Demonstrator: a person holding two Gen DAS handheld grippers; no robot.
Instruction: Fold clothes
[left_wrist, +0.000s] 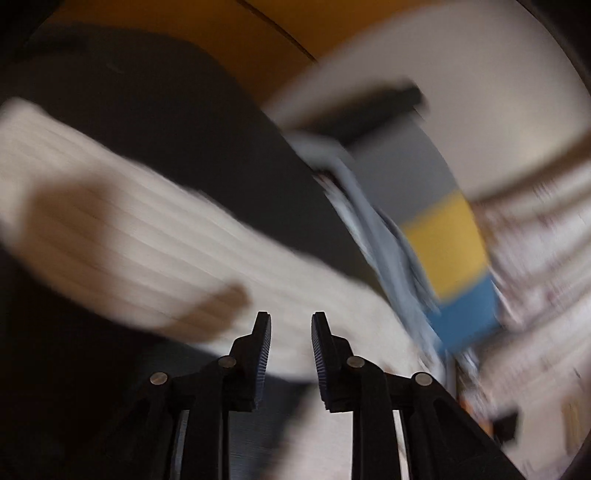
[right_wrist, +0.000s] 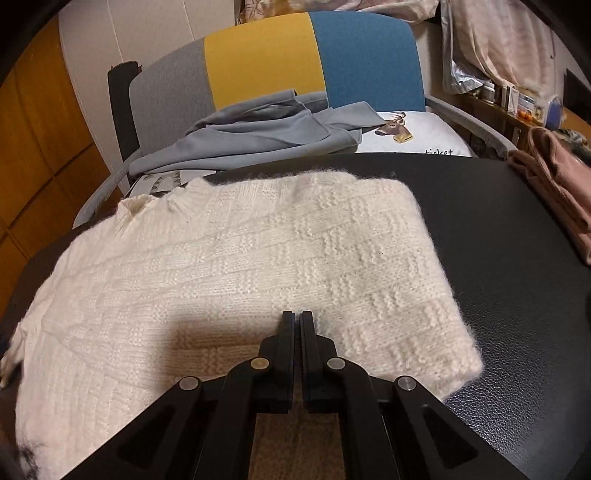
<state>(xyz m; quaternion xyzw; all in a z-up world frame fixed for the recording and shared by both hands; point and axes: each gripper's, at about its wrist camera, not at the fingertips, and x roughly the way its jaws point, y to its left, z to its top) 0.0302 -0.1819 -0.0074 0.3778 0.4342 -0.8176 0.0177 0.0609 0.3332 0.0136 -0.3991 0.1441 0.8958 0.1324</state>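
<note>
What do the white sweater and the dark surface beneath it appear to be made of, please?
The white sweater looks like a chunky wool or acrylic knit: raised basket-weave blocks and a fuzzy halo along its edges. Which fibre it is cannot be told. The dark surface looks like black leather or faux leather: fine pebbled grain with a soft sheen. The right hand-held gripper, jaws shut, is over the sweater.

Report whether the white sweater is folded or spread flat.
Folded, at least partly: the white sweater forms a compact block on the black table, no sleeves spread out.
</note>
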